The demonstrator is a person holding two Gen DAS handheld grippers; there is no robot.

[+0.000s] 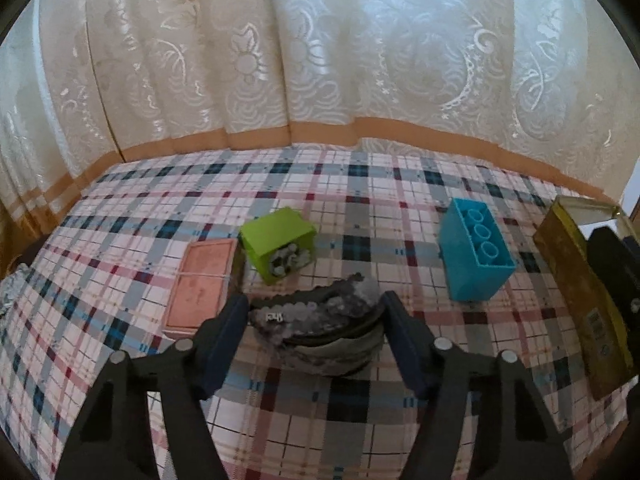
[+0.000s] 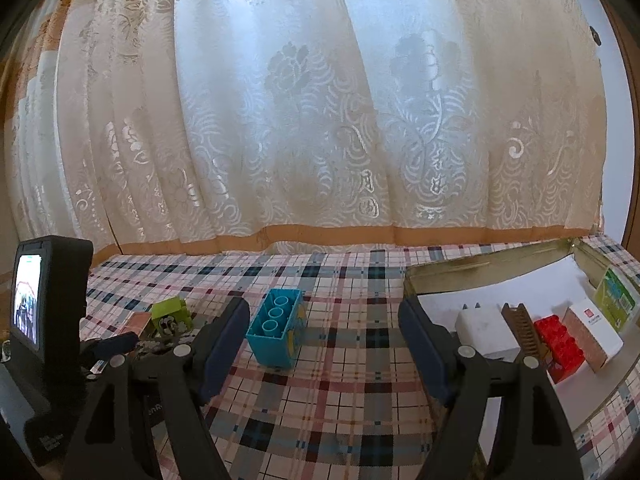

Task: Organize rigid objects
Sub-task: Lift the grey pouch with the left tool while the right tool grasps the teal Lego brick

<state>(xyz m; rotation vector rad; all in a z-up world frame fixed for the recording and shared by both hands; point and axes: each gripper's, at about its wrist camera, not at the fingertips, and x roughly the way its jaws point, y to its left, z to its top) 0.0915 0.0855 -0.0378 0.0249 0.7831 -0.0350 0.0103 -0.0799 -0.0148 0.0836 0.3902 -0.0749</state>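
The left tongs (image 1: 316, 320) straddle the grey sequinned round pouch (image 1: 324, 328) on the checked desk (image 1: 360, 208), pads touching its ends, just before the green block (image 1: 278, 242); the right tongs (image 2: 324, 328) gape empty.

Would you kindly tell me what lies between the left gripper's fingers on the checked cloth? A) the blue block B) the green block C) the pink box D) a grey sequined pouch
D: in the left wrist view the grey sequined pouch sits between the left gripper fingers, while the blue block stands apart.
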